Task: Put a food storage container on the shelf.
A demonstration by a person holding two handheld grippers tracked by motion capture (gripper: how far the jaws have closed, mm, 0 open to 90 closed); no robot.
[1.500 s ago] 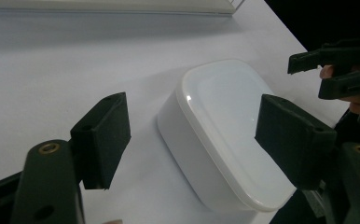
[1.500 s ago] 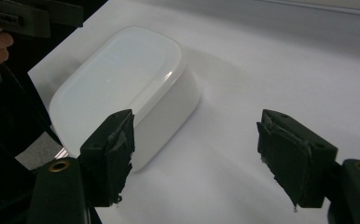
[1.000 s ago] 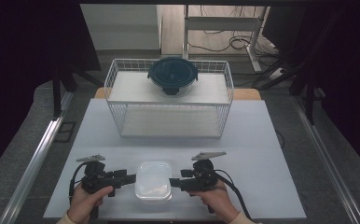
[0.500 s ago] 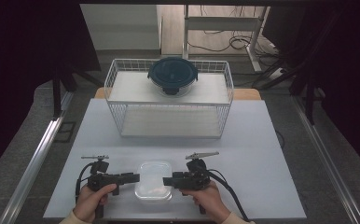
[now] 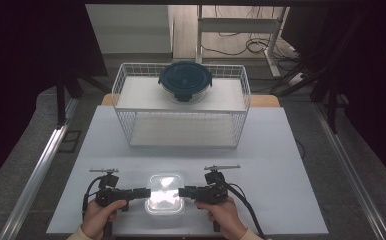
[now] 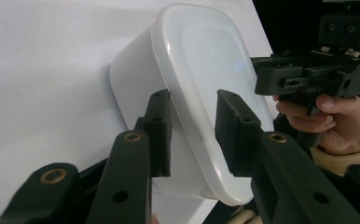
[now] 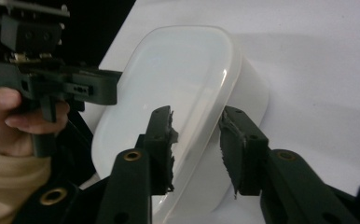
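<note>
The white plastic container (image 5: 165, 193) sat at the near edge of the pale table (image 5: 281, 165), midway between its near corners, with bare tabletop open on both sides and behind it up to the wire basket (image 5: 181, 125) toward the far edge. The left gripper (image 6: 192, 135) and right gripper (image 7: 197, 144) came at it from either side, each straddling the lid's rim. Their jaws had just been closing, partly narrowed around that rim, though I could not tell if the pads pressed it. The container was smooth, glossy, round-cornered. A dark round lidded bowl (image 5: 185, 81) rested on the basket.
</note>
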